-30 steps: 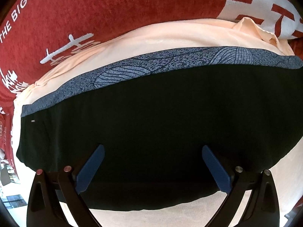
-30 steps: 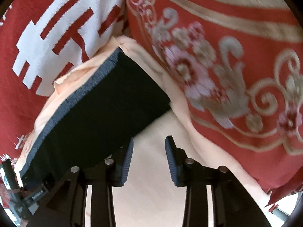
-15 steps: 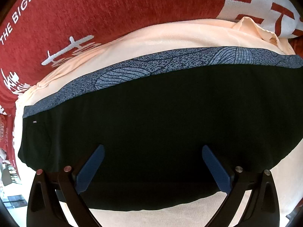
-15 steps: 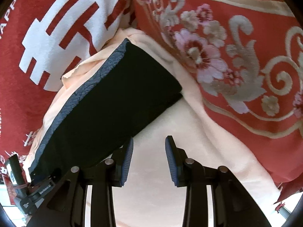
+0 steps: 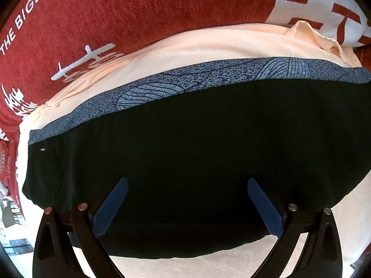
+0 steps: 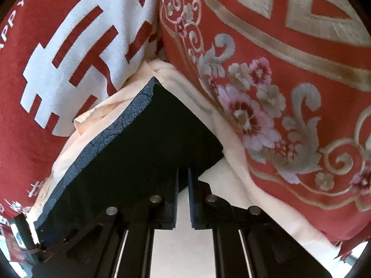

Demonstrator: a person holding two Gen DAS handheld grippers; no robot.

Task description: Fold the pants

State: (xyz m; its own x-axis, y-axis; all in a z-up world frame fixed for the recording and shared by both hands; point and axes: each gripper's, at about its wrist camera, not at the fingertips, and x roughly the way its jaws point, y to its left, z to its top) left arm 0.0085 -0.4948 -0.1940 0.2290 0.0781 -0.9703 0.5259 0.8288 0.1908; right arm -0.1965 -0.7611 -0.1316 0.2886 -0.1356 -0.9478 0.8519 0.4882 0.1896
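Black pants (image 5: 197,127) with a blue-grey patterned waistband (image 5: 208,76) lie folded flat on a peach cloth (image 5: 185,51). My left gripper (image 5: 187,180) hovers over their near half, blue pads wide apart and nothing between them. In the right wrist view the pants (image 6: 150,139) run away to the left. My right gripper (image 6: 182,170) sits at their near right edge. Its fingers are drawn almost together, with the tips over the black cloth and the hem seemingly pinched between them.
A red cushion with white lettering (image 5: 116,11) stands behind the pants. A red and white patterned cushion (image 6: 69,46) and a red floral cushion (image 6: 289,69) crowd the far right corner. Bare peach cloth (image 6: 231,185) lies to the right of the pants.
My right gripper has moved forward onto the pants' right edge, and its fingers have gone from apart to nearly together. The left gripper has barely moved.
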